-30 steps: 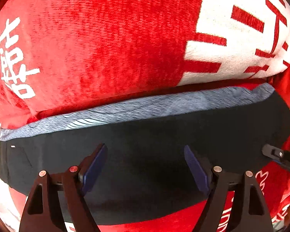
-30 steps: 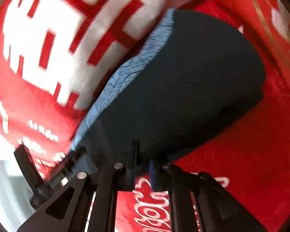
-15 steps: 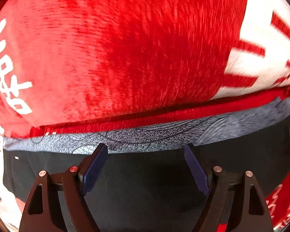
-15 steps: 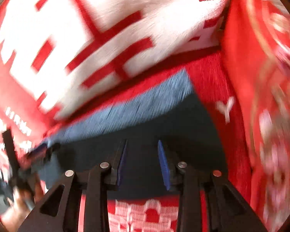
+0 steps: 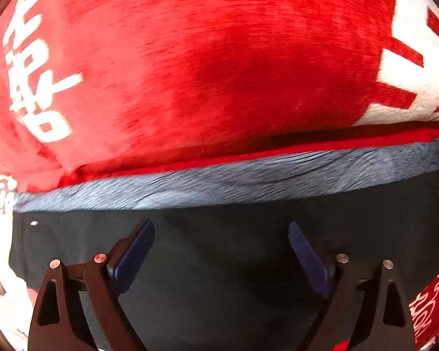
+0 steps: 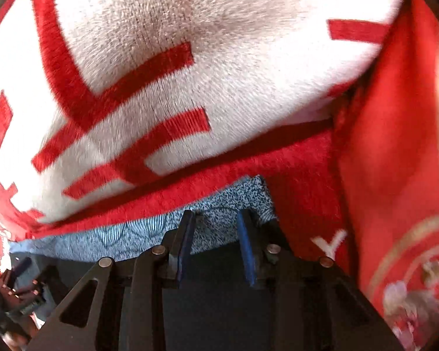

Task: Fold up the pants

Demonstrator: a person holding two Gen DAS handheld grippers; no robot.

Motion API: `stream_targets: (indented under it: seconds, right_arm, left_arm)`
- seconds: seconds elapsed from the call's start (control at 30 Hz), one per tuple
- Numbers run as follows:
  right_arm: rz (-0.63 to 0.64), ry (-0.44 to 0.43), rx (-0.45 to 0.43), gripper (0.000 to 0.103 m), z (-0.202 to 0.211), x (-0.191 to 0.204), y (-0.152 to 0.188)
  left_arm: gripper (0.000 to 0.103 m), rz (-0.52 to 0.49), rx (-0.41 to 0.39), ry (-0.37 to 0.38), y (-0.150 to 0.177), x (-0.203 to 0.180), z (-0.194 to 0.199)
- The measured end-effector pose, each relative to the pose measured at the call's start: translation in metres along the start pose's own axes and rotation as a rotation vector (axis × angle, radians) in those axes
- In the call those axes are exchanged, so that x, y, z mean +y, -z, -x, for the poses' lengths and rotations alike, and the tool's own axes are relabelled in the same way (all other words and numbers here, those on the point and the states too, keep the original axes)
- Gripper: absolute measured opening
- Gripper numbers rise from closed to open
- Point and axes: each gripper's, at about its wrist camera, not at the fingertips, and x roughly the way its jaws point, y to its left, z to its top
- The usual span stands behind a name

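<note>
Dark pants [image 5: 380, 228] lie flat on a red blanket, their blue-grey patterned waistband [image 5: 234, 181] running across the far edge. My left gripper [image 5: 220, 228] hovers over the dark fabric just short of the waistband. Its jaws are opening wide, with nothing pinched between the blue pads. In the right wrist view my right gripper [image 6: 215, 215] points down at the right end of the waistband [image 6: 125, 237], near its corner. Its pads stand a little apart over the cloth and grip nothing. Dark pants cloth [image 6: 216, 269] lies under the fingers.
A red plush blanket [image 5: 219, 73] with white characters rises beyond the waistband. A white plush area with red bars [image 6: 190, 58] sits behind the right gripper. Red embroidered cloth [image 6: 394, 175] folds up at the right. One finger of the left gripper [image 6: 22, 264] shows at lower left.
The right gripper went from shut to open and swung from the pants' side round to the waistband corner. The left gripper moved toward the waistband and its jaws widened.
</note>
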Motion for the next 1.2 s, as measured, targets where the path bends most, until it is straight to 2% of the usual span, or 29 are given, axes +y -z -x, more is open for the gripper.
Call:
stream_targets:
  seconds: [0.07,0.13,0.27,0.37,0.47,0.57,0.6,0.7,0.77,0.87,0.93,1.07,1.13,1.2]
  right_arm:
    - [-0.016,-0.025,0.023,0.040,0.006,0.008,0.008]
    - [-0.039,-0.098,0.048,0.052,0.016,0.007,0.019]
    - [-0.046,-0.182,0.107,0.056,0.030,0.021,0.053]
    - [-0.067,-0.228,0.156,0.057,0.037,0.032,0.081]
    - [-0.061,-0.263,0.196,0.059,0.035,0.047,0.102]
    - [-0.082,-0.330,0.210,0.063,0.033,0.078,0.149]
    - [-0.097,-0.370,0.224,0.069,0.033,0.089,0.159]
    - [-0.129,-0.510,0.274,0.085,0.024,0.121,0.184]
    - [-0.142,-0.559,0.328,0.085,0.015,0.141,0.205]
    - [-0.130,-0.544,0.349,0.085,0.004,0.178,0.235]
    - [-0.130,-0.577,0.371,0.085,-0.011,0.197,0.248]
    - [-0.144,-0.645,0.365,0.083,-0.035,0.245,0.257]
    - [-0.139,-0.671,0.357,0.077,-0.046,0.270,0.258]
    - [-0.140,-0.686,0.361,0.073,-0.049,0.279,0.257]
  left_arm:
    - [0.094,0.041,0.014,-0.009,0.008,0.021,0.006]
    - [0.094,0.102,0.030,-0.015,0.018,0.049,0.012]
    - [0.094,0.195,0.058,-0.036,0.044,0.098,0.024]
    - [0.094,0.225,0.065,-0.053,0.059,0.126,0.029]
    - [0.094,0.242,0.070,-0.051,0.072,0.144,0.034]
    - [0.094,0.246,0.067,-0.030,0.095,0.151,0.026]
    - [0.094,0.244,0.064,-0.023,0.105,0.145,0.025]
    - [0.094,0.231,0.061,0.010,0.123,0.160,0.028]
    - [0.094,0.221,0.067,0.024,0.132,0.164,0.036]
    - [0.094,0.199,0.058,0.047,0.137,0.187,0.024]
    - [0.094,0.191,0.047,0.056,0.139,0.198,0.026]
    - [0.094,0.177,0.029,0.068,0.137,0.228,0.015]
    - [0.094,0.172,0.028,0.068,0.135,0.237,0.010]
    - [0.094,0.174,0.025,0.079,0.133,0.247,0.001]
